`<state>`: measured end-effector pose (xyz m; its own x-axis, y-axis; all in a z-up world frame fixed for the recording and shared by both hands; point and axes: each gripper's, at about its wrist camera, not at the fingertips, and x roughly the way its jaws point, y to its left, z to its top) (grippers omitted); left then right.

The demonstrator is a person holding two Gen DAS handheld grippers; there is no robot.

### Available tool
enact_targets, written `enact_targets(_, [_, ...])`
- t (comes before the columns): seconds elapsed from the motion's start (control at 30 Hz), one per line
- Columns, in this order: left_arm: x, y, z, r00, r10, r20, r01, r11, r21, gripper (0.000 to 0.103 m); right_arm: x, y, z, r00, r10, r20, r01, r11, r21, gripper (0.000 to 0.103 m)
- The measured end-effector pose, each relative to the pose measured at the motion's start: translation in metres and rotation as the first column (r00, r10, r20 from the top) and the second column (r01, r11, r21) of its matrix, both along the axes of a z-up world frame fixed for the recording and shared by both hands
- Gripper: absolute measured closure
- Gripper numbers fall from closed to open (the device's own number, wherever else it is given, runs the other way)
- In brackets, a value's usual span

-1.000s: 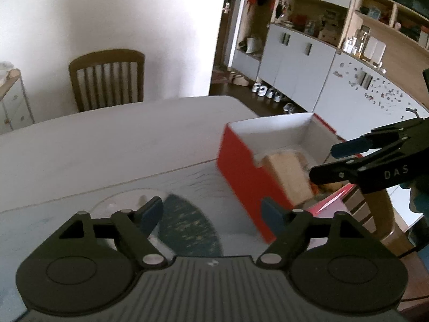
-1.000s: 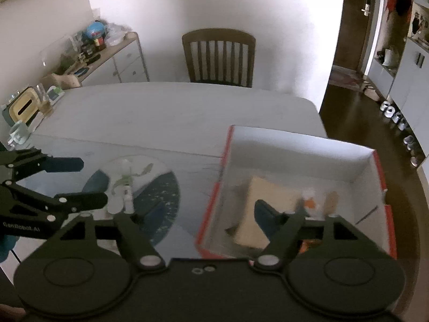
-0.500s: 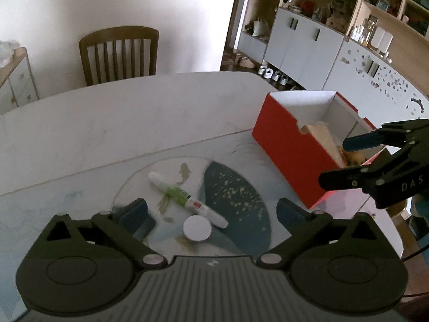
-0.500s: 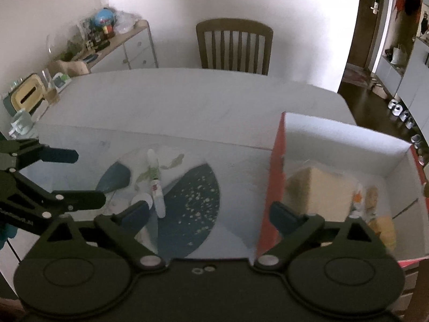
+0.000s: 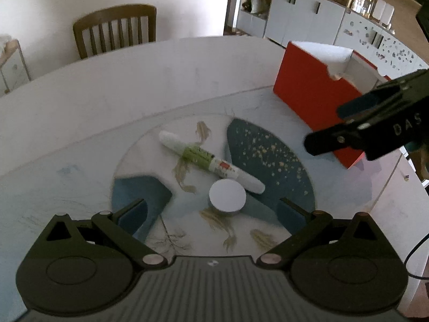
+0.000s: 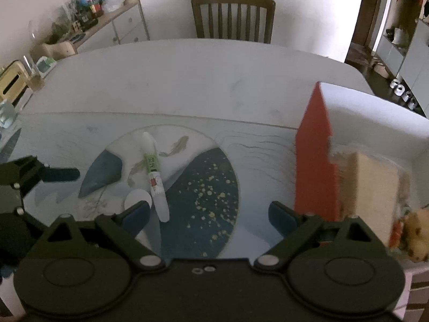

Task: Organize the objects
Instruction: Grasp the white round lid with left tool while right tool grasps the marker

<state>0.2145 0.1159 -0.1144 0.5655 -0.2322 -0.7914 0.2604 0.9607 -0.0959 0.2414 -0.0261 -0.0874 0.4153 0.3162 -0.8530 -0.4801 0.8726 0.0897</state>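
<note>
A white tube with a green label (image 5: 209, 161) lies on a fish-print mat (image 5: 268, 150), and a small round white jar (image 5: 227, 196) stands against its near end. Both show in the right wrist view, the tube (image 6: 154, 177) and the jar (image 6: 137, 200). My left gripper (image 5: 211, 212) is open and empty, just in front of the jar. My right gripper (image 6: 209, 213) is open and empty, over the mat between the tube and a red box (image 6: 313, 166). The box (image 5: 311, 94) holds a tan sponge (image 6: 375, 185) and small items.
A wooden chair (image 6: 233, 16) stands at the table's far side. A sideboard with clutter (image 6: 88, 24) runs along the left wall. White cabinets (image 5: 308, 18) and a doorway are at the right. The table edge is close behind the red box.
Both grippers have pulled back and left from the red box toward the mat. The tube and jar have come into full view. Both stay open.
</note>
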Motion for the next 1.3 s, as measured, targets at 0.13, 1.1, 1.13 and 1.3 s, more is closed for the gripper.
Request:
enact_targets(0.13, [0.004, -0.005, -0.012, 1.000, 0.003, 0.011, -0.003, 1.000, 0.005, 0.000, 0.010, 0.016, -0.011, 1.000, 0.021, -0.015, -0.021, 1.000, -0.013, 0.009])
enact_targets(1.1, [0.007, -0.039, -0.039, 0.996, 0.059, 0.069, -0.065, 0.993, 0.095, 0.030, 0.050, 0.089, -0.060, 0.981, 0.140, -0.133, -0.149, 0.987, -0.056, 0.050])
enact_targets(1.13, [0.007, -0.040, -0.038, 0.996, 0.058, 0.070, -0.064, 0.993, 0.096, 0.033, 0.050, 0.089, -0.060, 0.981, 0.144, -0.131, -0.152, 0.987, -0.057, 0.052])
enact_targets(1.3, [0.006, -0.042, -0.034, 0.996, 0.051, 0.067, -0.057, 0.994, 0.096, 0.055, 0.052, 0.093, -0.060, 0.978, 0.153, -0.145, -0.160, 0.986, -0.041, 0.066])
